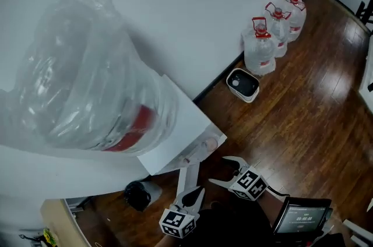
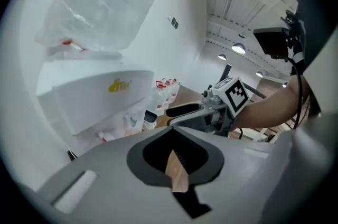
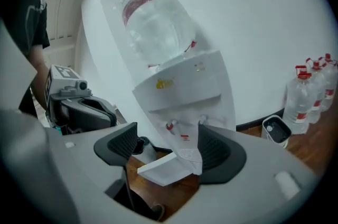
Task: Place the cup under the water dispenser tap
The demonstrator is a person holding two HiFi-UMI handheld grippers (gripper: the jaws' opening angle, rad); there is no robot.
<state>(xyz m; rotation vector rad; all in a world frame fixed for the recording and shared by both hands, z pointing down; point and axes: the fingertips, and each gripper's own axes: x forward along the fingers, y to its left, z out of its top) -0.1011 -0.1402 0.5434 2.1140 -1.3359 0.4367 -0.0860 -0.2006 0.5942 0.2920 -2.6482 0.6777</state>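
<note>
With jaws apart and empty, the right gripper (image 3: 169,148) frames the taps (image 3: 170,126) of the water dispenser (image 3: 185,85) above its jutting drip tray (image 3: 163,169), the left gripper (image 1: 195,196) beside it pinched together, wood floor (image 1: 291,117) open to the dispenser's right; no view shows where the cup is.

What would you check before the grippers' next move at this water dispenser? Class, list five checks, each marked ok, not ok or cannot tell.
1. Cup held: not ok. Right gripper fingers stand apart with nothing between them; left gripper is shut on nothing.
2. Cup found: not ok. None shows in any view.
3. Taps in sight: ok, two on the water dispenser front.
4. Drip tray free: ok, nothing stands on it.
5. Water jugs out of the way: ok, they stand by the wall, apart from both grippers.
</note>
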